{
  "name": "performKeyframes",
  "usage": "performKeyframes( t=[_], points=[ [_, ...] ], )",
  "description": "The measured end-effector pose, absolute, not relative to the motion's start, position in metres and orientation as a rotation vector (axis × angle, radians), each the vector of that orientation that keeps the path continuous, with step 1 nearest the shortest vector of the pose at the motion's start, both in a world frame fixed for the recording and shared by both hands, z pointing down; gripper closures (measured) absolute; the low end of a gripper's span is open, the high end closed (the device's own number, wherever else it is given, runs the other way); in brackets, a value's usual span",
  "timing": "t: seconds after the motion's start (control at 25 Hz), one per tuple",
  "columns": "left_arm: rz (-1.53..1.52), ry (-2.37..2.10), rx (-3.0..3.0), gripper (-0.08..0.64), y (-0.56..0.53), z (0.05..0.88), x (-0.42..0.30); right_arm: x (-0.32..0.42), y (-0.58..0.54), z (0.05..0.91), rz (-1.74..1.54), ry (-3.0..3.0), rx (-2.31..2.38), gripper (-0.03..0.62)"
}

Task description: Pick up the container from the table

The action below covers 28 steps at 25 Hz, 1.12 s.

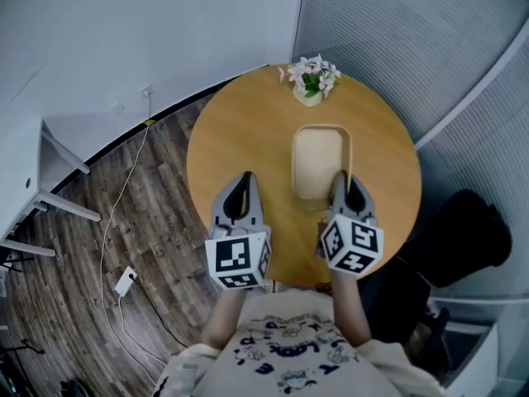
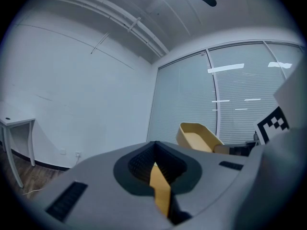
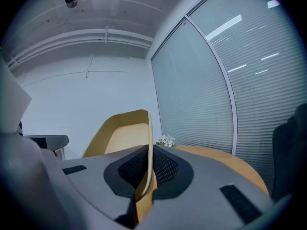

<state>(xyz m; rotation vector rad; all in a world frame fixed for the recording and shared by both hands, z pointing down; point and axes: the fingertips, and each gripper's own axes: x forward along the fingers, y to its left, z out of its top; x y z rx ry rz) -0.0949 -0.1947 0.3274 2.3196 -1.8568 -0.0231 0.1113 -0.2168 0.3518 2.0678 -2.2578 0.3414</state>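
My right hand-held gripper (image 1: 347, 185) clenches the lower right wall of the container (image 1: 318, 157) at frame centre on the bench (image 1: 240, 131), so I should lift slowly and level, while the left hand-held gripper (image 1: 241, 185) is closed and empty.

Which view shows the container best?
Head view: the whole container from above, against the table, the right gripper at its near right rim. The right gripper view shows only its wall between the jaws; the left gripper view shows one end, small, at right.
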Motion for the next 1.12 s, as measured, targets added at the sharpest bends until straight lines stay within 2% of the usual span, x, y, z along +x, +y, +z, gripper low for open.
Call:
performKeyframes(
  t=[1.12],
  points=[
    [-0.021, -1.854, 2.334, 0.558, -0.1962, 0.3208, -0.0980, 0.1123, -0.2159, 0.3424, 0.306, -2.250, 2.081, 0.578]
  ],
)
